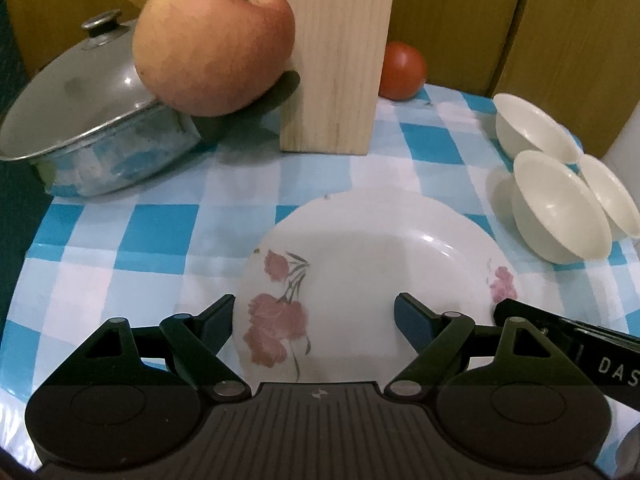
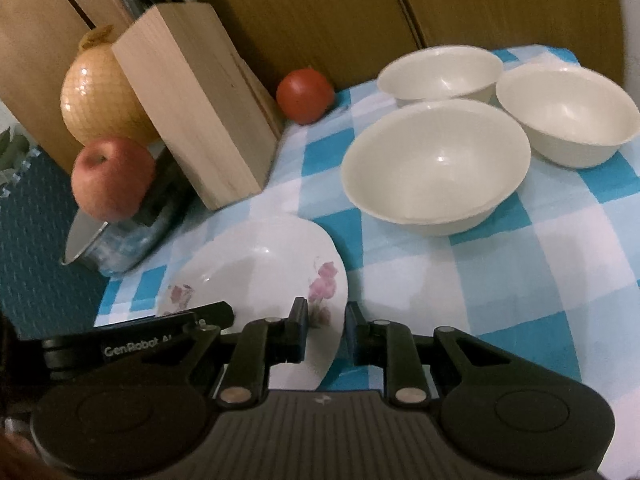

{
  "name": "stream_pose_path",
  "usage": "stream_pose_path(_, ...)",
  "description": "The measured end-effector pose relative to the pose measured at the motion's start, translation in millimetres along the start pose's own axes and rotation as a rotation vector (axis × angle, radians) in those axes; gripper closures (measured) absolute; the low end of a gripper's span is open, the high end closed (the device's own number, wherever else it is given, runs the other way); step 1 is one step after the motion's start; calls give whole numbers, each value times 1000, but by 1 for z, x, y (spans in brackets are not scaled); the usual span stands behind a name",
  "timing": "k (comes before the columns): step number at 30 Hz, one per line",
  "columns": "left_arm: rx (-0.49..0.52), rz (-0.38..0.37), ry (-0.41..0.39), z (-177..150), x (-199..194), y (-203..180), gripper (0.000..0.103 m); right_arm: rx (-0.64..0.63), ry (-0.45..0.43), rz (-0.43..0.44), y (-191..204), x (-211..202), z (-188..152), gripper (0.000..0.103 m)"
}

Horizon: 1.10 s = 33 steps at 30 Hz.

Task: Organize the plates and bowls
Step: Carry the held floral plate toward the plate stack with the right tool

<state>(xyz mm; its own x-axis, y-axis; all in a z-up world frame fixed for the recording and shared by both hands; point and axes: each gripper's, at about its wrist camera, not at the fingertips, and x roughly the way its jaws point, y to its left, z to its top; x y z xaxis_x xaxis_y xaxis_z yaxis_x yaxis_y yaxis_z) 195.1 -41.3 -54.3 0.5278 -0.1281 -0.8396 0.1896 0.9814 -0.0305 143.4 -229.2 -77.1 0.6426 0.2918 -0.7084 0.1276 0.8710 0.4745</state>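
Note:
A white plate with pink flowers (image 1: 372, 276) lies on the blue-checked cloth. My left gripper (image 1: 314, 320) is open, its fingers wide apart over the plate's near rim. In the right wrist view my right gripper (image 2: 326, 330) is shut on the plate's right rim (image 2: 260, 272); it also shows at the right edge of the left wrist view (image 1: 560, 332). Three cream bowls stand to the right: a large near one (image 2: 436, 168), one behind it (image 2: 440, 72) and one at the far right (image 2: 568, 112). They also show in the left wrist view (image 1: 560, 204).
A lidded steel pot (image 1: 84, 128) stands at the left with an apple (image 1: 212, 40) on its handle. A wooden knife block (image 1: 336, 56) stands behind the plate, a tomato (image 1: 402, 70) and a netted pomelo (image 2: 96, 96) beyond. Wooden panels back the table.

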Motion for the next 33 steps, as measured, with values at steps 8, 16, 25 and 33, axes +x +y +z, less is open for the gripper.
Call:
stream_pose_path(8,6,-5,-4,-1,0,3,9,35,15,58,-8,-1,0,76)
stream_pose_path(16,4,-17,8,-1,2,0,7,0,-5,39,-1,1,-2,74)
stream_pose_path(25,25,18,-22,-1,-6,-3,11,-33,-8,17,3,1,-1,79)
stream_pose_path(33,4,8,-15,0,-6,1,11,-30,-10,21,2,-2,-1,80)
